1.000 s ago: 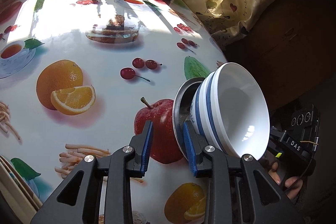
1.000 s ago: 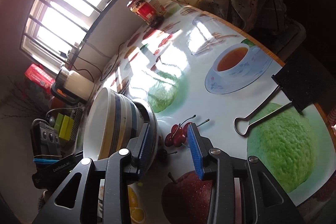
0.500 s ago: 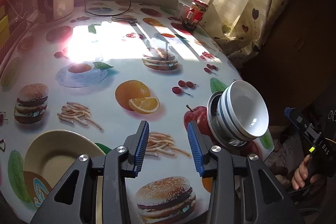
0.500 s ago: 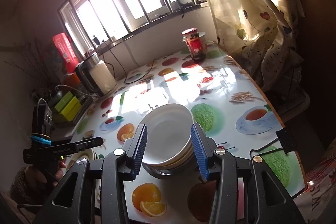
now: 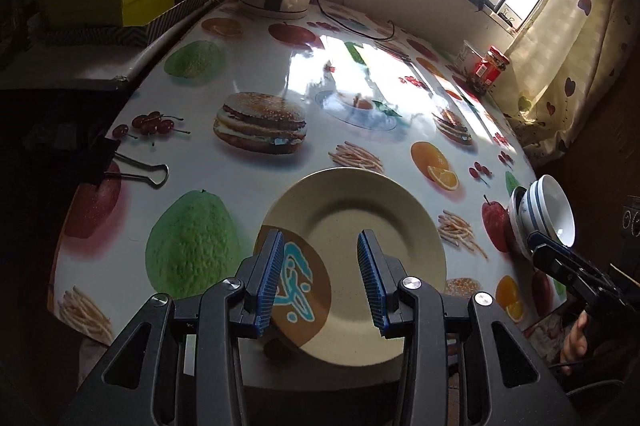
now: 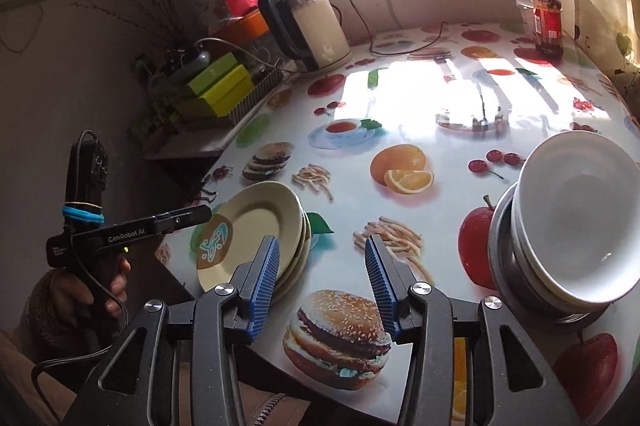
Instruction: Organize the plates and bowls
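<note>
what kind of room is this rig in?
Most likely a home kitchen or dining nook: an electric kettle and a red-labelled jar stand on a table with a food-print cover under a window, along with stacked plates and bowls.

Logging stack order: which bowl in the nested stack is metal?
The bottom bowl: grey steel, its rim showing beneath the white bowls nested inside, which have blue bands.

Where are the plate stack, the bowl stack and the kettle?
plate stack (image 6: 256, 222), right wrist view, top plate's inner surface
bowl stack (image 6: 576, 218), right wrist view, inside of top bowl
kettle (image 6: 316, 26), right wrist view, white body
</note>
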